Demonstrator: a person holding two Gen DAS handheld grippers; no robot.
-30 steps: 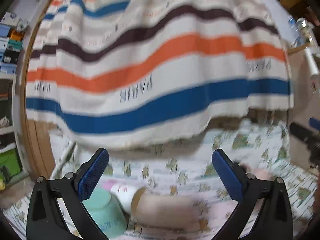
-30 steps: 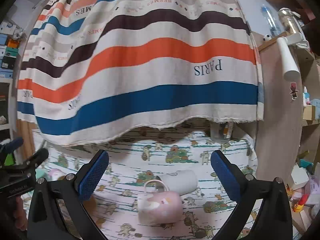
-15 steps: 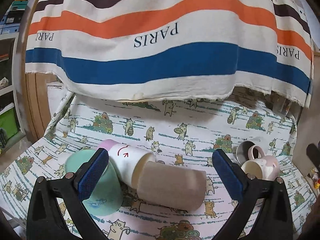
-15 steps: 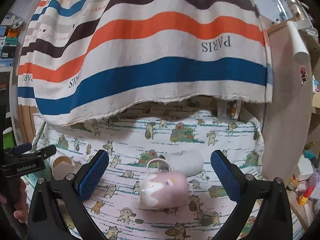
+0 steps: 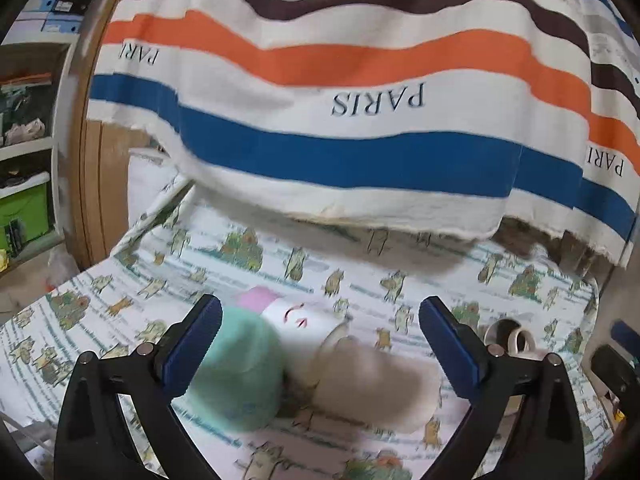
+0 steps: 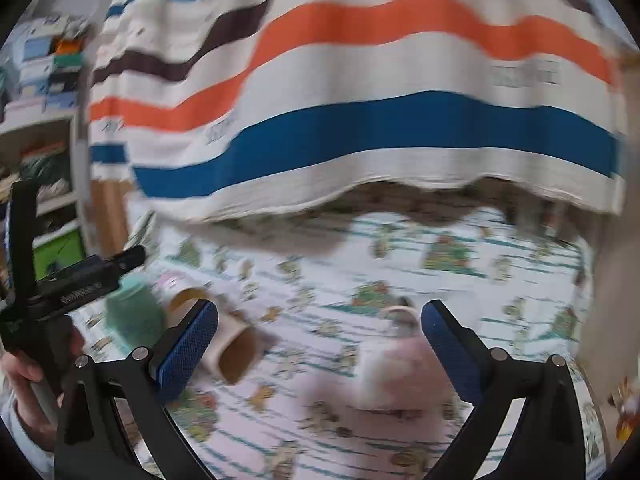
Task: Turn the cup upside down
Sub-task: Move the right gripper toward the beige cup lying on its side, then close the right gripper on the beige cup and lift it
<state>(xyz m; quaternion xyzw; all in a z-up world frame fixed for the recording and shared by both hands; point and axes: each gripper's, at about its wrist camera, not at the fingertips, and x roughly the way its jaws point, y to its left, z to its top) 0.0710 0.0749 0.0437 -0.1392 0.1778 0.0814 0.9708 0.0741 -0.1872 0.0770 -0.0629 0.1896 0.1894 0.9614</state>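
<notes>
Left wrist: tan cup point(image 5: 372, 384) sideways, contents unseen

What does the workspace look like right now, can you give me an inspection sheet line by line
Surface: cartoon-print cloth covering the table.
Job's things: mint cup mouth down; beige cup, white-pink cup and pink mug on their sides; another mug at the right, blurred.
Clutter: nothing seen.
Grippers: left gripper open over the beige cup; right gripper open near the pink mug; both empty.
Cables: nothing seen.
Surroundings: striped PARIS cloth behind; shelves left.
</notes>
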